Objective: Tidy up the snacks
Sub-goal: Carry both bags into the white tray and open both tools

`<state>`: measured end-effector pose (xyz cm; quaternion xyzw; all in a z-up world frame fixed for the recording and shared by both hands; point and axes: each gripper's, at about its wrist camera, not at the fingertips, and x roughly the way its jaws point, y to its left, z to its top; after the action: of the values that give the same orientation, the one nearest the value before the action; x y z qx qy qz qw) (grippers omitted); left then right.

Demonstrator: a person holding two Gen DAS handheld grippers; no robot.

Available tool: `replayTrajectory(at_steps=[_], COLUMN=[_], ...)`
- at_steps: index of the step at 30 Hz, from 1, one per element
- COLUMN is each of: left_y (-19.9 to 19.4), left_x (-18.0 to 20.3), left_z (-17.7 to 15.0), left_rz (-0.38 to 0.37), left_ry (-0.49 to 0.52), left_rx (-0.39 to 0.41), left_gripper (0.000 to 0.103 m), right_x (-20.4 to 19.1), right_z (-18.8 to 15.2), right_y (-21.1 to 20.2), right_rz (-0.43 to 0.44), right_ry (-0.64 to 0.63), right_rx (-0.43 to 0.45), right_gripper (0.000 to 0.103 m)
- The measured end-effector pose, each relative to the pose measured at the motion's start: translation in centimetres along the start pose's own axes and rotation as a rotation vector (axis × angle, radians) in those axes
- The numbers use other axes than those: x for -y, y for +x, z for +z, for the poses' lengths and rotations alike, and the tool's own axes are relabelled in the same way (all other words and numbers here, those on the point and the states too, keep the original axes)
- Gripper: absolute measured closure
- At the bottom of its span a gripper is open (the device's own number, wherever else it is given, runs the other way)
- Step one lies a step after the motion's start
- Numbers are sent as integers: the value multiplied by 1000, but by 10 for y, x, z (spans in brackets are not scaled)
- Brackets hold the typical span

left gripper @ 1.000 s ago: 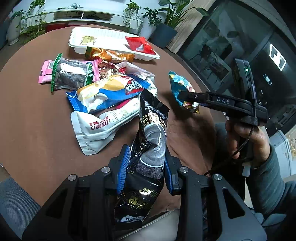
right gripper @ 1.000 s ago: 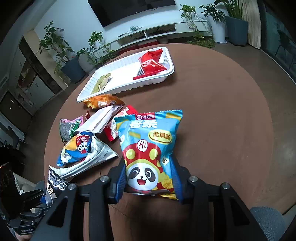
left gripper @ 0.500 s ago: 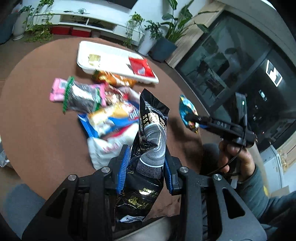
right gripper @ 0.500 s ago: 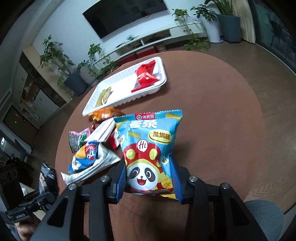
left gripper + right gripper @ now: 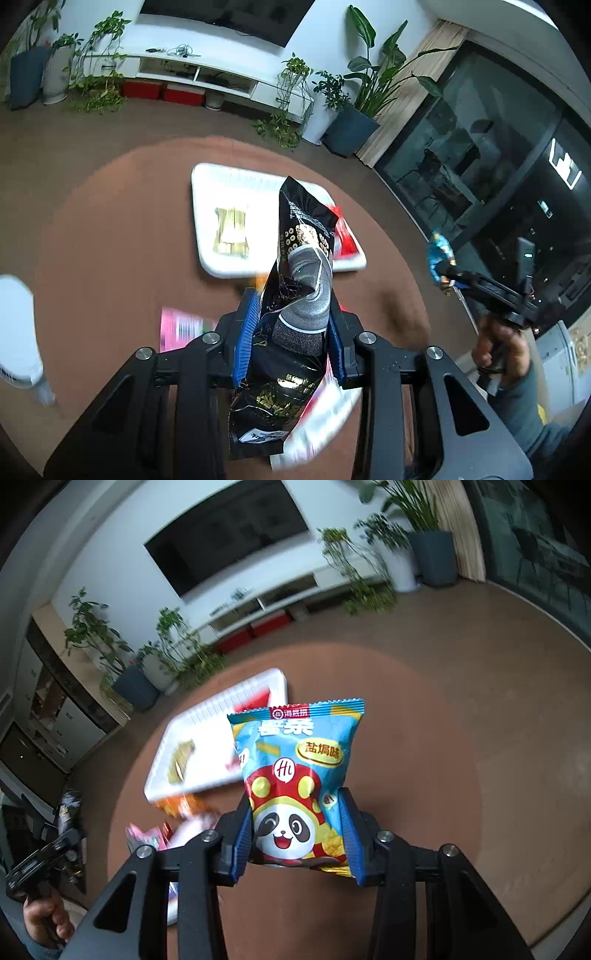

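My left gripper is shut on a tall black snack bag, held upright high above the round brown table. Beyond the bag lies the white tray with a yellow-green packet and a red packet in it. My right gripper is shut on a blue panda snack bag, also lifted over the table, with the white tray behind it to the left. In the left wrist view the right gripper shows at the far right with the blue bag.
Loose snacks remain on the table below: a pink packet, a white pouch, an orange packet. A white object sits at the left edge. A hand and grey sleeve hold the right gripper. Potted plants and a TV cabinet stand beyond.
Both grippers have risen and moved toward the tray with their bags still gripped. The snack pile has slid down under the grippers and the tray now sits nearer the middle of each view.
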<state>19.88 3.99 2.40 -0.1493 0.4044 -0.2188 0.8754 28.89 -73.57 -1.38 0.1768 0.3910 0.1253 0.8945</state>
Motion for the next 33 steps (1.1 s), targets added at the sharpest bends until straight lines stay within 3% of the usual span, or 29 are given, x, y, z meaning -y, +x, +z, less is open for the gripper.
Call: replayTrajectory(at_steps=[6,12,18,23,33], left_y=[51,118,168,199,211], left_x=[-4,-9,-23,-40,-48], left_z=[70,112,117,107,90], left_rz=[21,50,62,67,113], left_ry=[-4,-26,-77,-113,-127], left_rx=[-15,-79,-119,-157,-166], left_gripper=[72,71,72,71,71], right_x=[-61,-103,-103,-99,-106], right_z=[42,59,59,55,47], right_y=[31,98,163,194,230], right_rz=[79,92,32,2,-48], right_ry=[-136,-221,-220,-228,-274], right_rx=[21,-60,-153,-198,-238], right_gripper=[58,58,58,58,58])
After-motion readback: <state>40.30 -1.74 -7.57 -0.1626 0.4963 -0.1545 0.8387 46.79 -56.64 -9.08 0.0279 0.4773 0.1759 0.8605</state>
